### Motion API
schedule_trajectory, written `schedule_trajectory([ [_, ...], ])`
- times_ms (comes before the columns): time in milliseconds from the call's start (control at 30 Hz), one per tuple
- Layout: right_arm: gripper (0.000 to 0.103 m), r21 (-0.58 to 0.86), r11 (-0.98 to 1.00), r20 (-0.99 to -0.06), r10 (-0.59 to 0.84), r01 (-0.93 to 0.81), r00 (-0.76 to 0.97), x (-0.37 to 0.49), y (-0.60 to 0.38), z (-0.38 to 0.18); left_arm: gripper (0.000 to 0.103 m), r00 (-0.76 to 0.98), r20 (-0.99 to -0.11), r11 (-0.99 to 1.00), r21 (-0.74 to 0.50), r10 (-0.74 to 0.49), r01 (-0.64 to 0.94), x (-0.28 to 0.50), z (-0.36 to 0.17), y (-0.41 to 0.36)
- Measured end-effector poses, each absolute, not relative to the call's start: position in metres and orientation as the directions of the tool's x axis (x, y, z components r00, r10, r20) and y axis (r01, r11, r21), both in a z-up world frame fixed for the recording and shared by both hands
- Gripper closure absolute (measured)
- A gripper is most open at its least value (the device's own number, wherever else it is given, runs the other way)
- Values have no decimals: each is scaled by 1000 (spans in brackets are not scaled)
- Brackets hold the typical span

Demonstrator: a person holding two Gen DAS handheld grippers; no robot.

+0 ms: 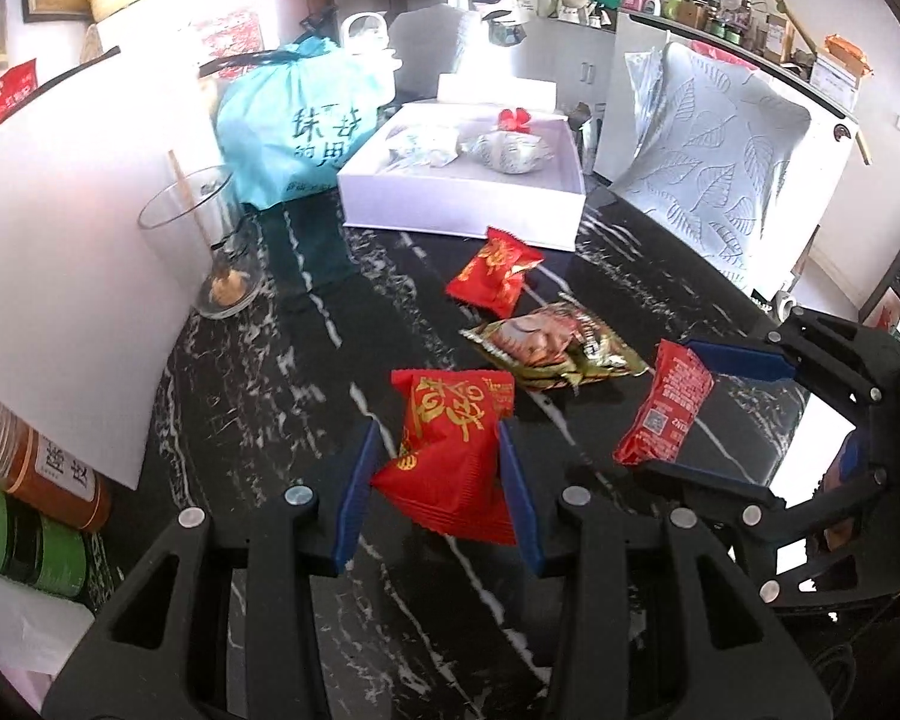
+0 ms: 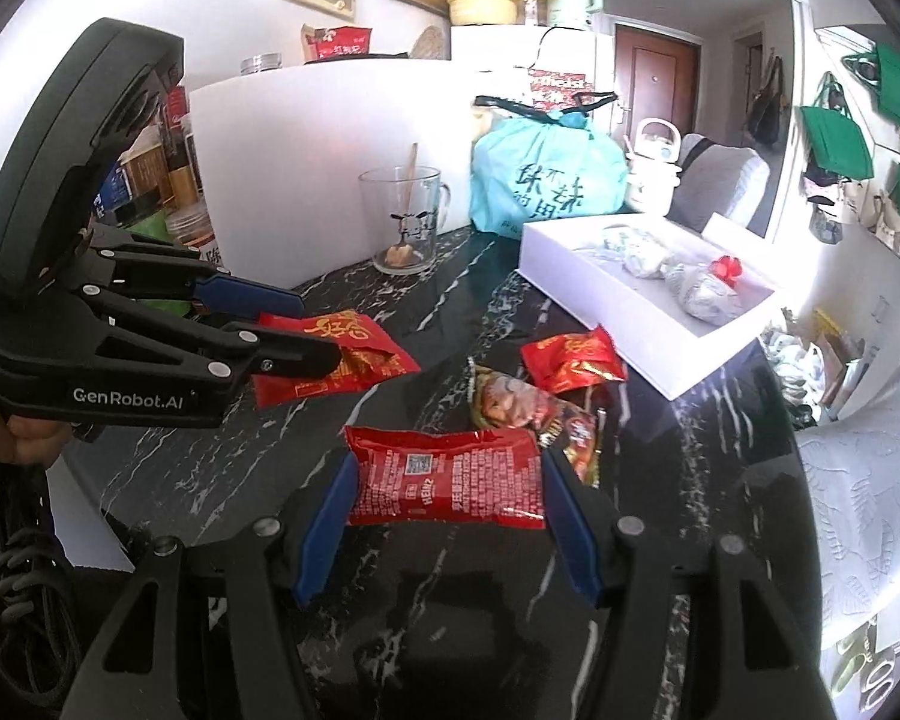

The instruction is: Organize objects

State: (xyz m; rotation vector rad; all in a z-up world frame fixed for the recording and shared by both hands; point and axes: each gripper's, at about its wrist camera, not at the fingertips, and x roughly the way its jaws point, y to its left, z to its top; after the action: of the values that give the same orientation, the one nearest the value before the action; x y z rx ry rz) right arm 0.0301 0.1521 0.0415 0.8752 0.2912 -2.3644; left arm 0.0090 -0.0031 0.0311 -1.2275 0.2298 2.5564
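Note:
My left gripper (image 1: 441, 438) is shut on a red snack packet with gold characters (image 1: 447, 456); it also shows in the right wrist view (image 2: 336, 360). My right gripper (image 2: 447, 474) is shut on a red packet with white print (image 2: 444, 480), seen in the left wrist view too (image 1: 663, 405). A third red packet (image 1: 495, 270) and a green-brown snack packet (image 1: 555, 348) lie on the black marble table (image 1: 306, 372) between the grippers and a white open box (image 1: 462, 207). The box holds silver-wrapped items (image 1: 510, 150).
A glass mug (image 1: 210, 246) with a stick stands at the left by a white board (image 1: 72, 252). A teal bag (image 1: 300, 126) sits behind the box. Jars (image 1: 42, 480) stand at the left edge. A leaf-pattern cushion (image 1: 720, 156) is at the right.

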Motion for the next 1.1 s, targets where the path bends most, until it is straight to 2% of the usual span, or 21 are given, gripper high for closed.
schedule_trajectory([
  [433,40,-20,-844,-636,-403,536,-658,18,173,55,64,-563,-785,-911,-6,260,-413,-15,35,26],
  [1100,40,-15,-849,-661,-388,528,-643,-50,181,52,64,-523,-811,-906,-20,263,-424,-81,26,39],
])
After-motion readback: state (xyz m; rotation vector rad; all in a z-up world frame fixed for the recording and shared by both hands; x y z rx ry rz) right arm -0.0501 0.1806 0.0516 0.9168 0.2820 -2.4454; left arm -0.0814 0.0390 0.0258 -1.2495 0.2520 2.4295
